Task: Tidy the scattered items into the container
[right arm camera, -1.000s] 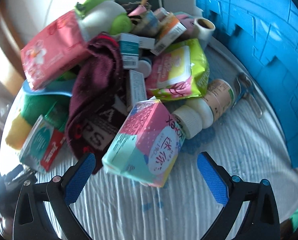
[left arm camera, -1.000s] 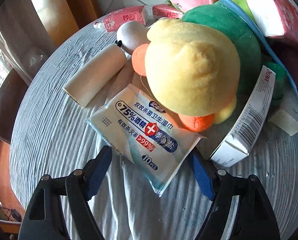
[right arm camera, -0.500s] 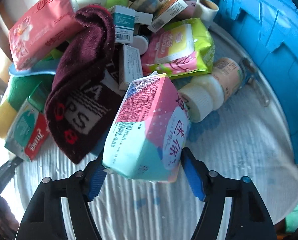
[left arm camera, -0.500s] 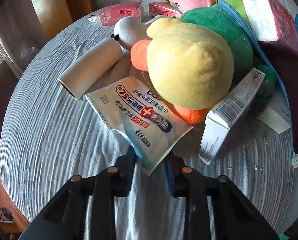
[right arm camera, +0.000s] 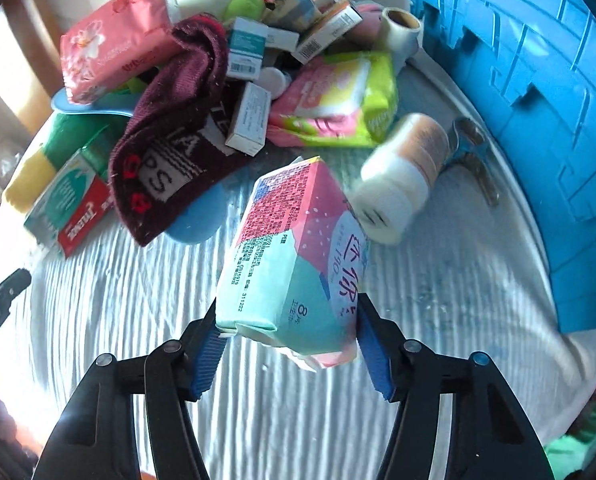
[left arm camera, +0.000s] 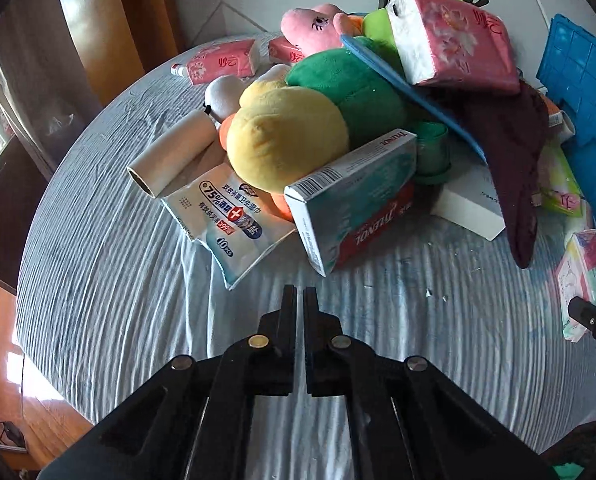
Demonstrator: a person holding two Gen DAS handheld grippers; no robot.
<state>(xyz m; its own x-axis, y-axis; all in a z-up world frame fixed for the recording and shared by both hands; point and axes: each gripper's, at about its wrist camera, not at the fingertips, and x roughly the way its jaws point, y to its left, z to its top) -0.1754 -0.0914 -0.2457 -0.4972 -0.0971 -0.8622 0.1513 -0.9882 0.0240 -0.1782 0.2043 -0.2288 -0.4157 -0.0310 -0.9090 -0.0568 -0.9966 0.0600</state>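
Although the right gripper [right arm camera: 289, 344] had its blue-padded fingers [right arm camera: 205, 356] pressed against both sides of the soft pink-and-teal plastic pad packet [right arm camera: 293, 256], the hold sat only at the packet's near end, with most of its length jutting forward and apparently lifted off the striped grey tablecloth [right arm camera: 137, 288]. That overhang was the risk: a squashy pack gripped at one end could sag or slip free on the way to the blue plastic crate [right arm camera: 538, 100] standing just to the right. The white-capped round bottle [right arm camera: 402, 176] lay close beside the packet and might be knocked rolling. The left gripper [left arm camera: 300, 300] was closed on nothing, its fingers nearly touching, near the corner of the white-and-blue alcohol wipes sachet [left arm camera: 225, 216], which lay flat on the cloth, half under the yellow plush toy [left arm camera: 285, 144], not gripped.
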